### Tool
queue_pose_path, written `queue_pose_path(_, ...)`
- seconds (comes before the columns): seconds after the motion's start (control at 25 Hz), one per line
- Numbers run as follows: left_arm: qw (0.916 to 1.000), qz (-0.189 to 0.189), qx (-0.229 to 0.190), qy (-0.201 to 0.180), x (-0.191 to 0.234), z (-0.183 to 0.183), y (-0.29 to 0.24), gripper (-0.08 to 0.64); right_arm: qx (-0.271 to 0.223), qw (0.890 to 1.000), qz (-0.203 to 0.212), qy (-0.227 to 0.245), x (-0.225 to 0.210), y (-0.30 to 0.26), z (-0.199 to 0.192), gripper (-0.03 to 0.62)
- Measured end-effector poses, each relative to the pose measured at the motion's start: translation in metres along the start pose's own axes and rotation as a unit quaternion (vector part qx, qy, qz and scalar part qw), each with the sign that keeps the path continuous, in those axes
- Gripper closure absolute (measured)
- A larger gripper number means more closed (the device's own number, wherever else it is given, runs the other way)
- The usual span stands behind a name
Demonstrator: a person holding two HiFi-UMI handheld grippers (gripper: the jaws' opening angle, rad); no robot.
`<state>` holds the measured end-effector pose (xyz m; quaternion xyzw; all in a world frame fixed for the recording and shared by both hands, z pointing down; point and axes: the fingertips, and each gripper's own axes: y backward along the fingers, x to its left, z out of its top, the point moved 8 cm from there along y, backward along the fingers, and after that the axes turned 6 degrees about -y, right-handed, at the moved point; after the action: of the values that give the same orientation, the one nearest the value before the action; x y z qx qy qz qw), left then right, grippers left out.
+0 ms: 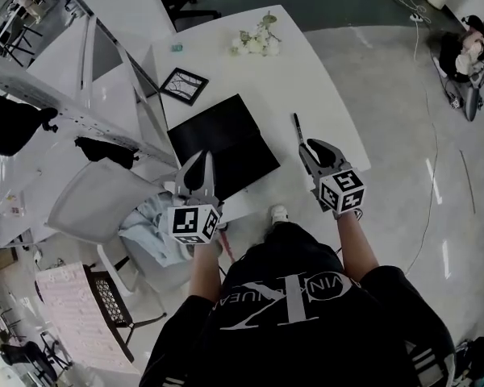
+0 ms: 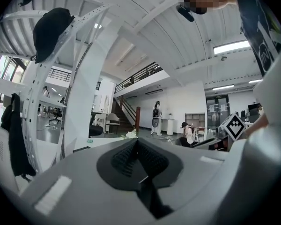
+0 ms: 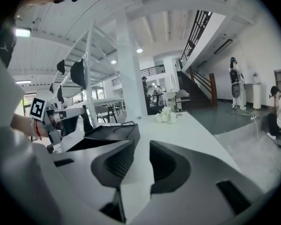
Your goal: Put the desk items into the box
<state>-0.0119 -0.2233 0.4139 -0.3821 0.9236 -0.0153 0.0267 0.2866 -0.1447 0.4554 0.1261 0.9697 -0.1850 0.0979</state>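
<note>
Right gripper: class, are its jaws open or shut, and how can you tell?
Open. The right gripper has its pads standing apart, with bare white desk showing between them.

Floor point(image 1: 403, 119): grey concrete, right side.
Desk point(image 1: 323, 87): white, long, rounded far end.
Shelving rack point(image 1: 73, 63): white metal, left.
Chair point(image 1: 93, 204): white, near left.
Staircase point(image 3: 201, 83): far, dark railing.
Strip lamp point(image 2: 232, 47): lit, on white ceiling.

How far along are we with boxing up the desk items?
Nothing looks done: the black box shows no items inside. Nothing in hand: left gripper shut and empty, right gripper open. Left to do: picture frame, white flowers, pen, small teal object, all on the desk.
</note>
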Motion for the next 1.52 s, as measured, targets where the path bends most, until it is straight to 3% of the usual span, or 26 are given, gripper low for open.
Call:
queue_pose_path(0.28, 0.9998, 0.015, 0.014, -0.002, -0.001, -0.002, -0.017, 0.565, 0.088, 0.996, -0.020, -0.014, -0.031, -0.037, -0.015, 0.528)
queue_pose_path(0.6, 0.9986, 0.042, 0.032, 0.002, -0.004, -0.004, -0.022, 0.565, 0.175, 0.983, -0.049, -0.021, -0.056, -0.070, -0.032, 0.528)
queue_pose_path(1.28, 0.9951, 0.092, 0.038, 0.006, -0.008, 0.003, -0.017, 0.565, 0.242, 0.968, -0.063, 0.008, -0.074, -0.093, -0.041, 0.529)
queue_pose_path(1.52, 0.9948, 0.092, 0.042, 0.012, 0.000, -0.001, -0.012, 0.565, 0.233, 0.971, -0.057, -0.005, -0.071, -0.093, -0.035, 0.540)
